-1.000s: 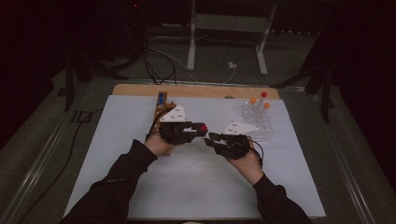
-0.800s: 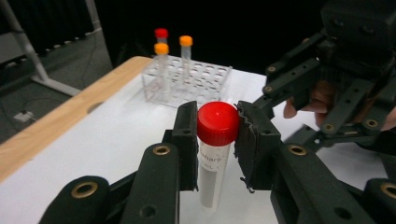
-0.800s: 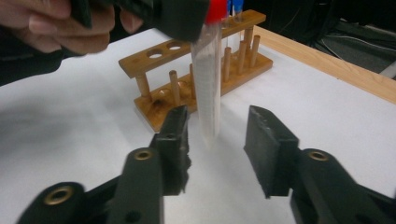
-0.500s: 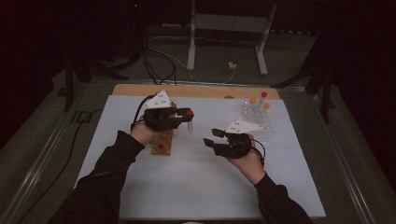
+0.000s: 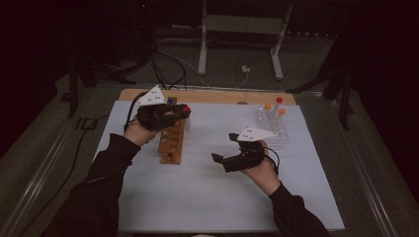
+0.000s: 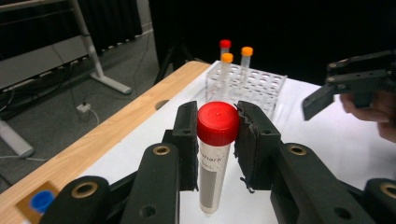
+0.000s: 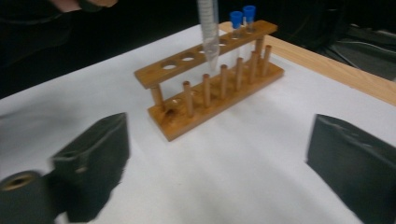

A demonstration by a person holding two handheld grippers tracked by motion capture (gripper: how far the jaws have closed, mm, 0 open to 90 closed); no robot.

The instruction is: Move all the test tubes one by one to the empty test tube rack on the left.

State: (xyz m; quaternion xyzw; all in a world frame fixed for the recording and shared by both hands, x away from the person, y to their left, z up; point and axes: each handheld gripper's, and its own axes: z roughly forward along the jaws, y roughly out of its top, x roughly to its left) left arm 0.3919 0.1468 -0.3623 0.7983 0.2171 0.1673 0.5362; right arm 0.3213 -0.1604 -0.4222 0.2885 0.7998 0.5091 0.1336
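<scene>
The clear plastic tube with the red screw cap (image 6: pixel 216 154) carries a pale label whose print is too blurred to read surely, perhaps ending in "hark". It hangs upright, cap up and pointed tip down, pinched just under the cap by the left gripper (image 6: pixel 217 140) above the far end of the brown wooden tube rack (image 7: pixel 212 88), near two blue-capped tubes (image 7: pixel 243 18). The right gripper (image 5: pixel 228 159) has just been opening; its jaws stand spread and empty over the white table cover (image 5: pixel 207 197).
</scene>
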